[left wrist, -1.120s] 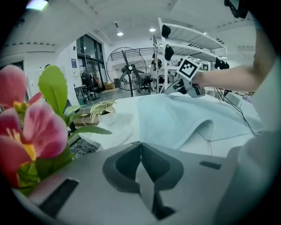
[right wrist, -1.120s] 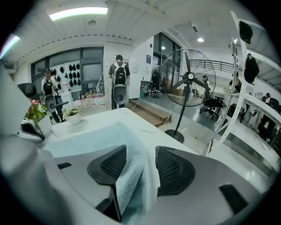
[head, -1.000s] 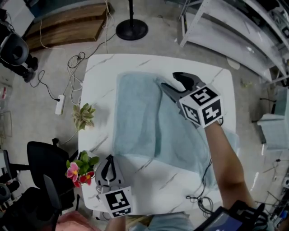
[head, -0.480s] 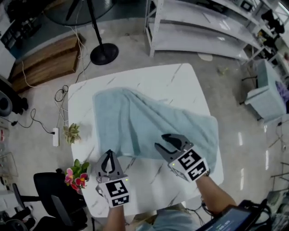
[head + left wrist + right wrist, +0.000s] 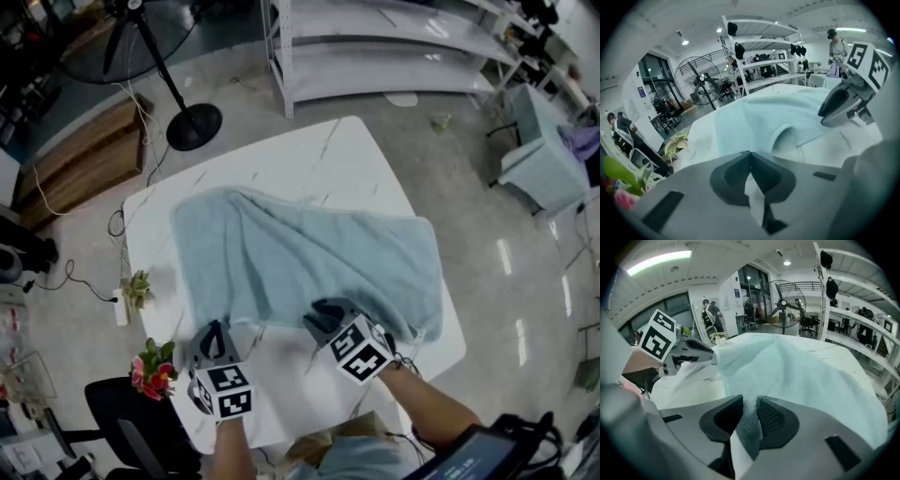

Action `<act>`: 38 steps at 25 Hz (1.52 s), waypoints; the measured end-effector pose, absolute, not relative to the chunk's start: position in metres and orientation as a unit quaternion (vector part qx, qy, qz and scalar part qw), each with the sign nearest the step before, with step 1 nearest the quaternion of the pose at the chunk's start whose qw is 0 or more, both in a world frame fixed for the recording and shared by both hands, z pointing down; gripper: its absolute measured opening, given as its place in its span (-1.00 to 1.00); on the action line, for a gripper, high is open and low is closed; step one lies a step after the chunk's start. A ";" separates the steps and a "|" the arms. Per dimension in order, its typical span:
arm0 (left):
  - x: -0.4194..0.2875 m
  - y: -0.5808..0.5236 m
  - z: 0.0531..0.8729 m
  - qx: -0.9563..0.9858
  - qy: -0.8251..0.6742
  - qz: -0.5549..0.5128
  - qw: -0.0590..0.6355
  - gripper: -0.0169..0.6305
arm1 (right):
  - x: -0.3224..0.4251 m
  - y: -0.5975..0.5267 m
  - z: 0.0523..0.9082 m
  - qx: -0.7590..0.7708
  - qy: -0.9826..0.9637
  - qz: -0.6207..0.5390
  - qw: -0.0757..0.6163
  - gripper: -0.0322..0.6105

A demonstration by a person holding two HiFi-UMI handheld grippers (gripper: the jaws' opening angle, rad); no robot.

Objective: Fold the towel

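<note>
A light blue towel lies spread and rumpled over the white marble table. At its near edge, my right gripper has just been closing and now pinches a bunch of that edge. In the right gripper view, the terry cloth fills the narrow gap in the right gripper. My left gripper is shut with nothing in it, its tips by the towel's near left corner. In the left gripper view, the towel lies just beyond the left gripper.
Pink flowers and a small leafy plant stand along the table's left edge. On the floor are a fan stand, a wooden pallet and white shelving; a black chair sits near left.
My right gripper came back from the towel's far part to its near edge, and its jaws narrowed onto the cloth. The left gripper moved up to the near left corner, still shut.
</note>
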State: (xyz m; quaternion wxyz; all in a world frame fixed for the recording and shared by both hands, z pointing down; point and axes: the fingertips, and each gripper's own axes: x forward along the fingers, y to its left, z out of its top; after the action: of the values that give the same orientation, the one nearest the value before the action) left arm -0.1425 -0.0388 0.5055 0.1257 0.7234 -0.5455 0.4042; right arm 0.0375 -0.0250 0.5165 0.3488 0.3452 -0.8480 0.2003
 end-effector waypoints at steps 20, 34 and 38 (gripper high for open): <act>-0.026 0.036 0.389 0.810 -0.537 0.206 0.114 -0.92 | 0.252 -0.043 0.374 0.510 -0.804 0.115 0.283 -0.48; 0.060 -0.020 0.437 0.775 -0.562 0.254 0.136 -0.92 | 0.359 -0.139 0.513 0.419 -0.823 0.319 0.211 -0.26; 0.066 -0.028 0.448 0.767 -0.565 0.268 0.143 -0.92 | 0.354 -0.145 0.516 0.384 -0.842 0.334 0.182 -0.62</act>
State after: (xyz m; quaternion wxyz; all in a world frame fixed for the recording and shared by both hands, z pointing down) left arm 0.0663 -0.0284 0.4479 0.1435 0.7670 -0.5650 0.2681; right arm 0.3543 -0.1445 0.5158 0.1820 0.3837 -0.8416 0.3337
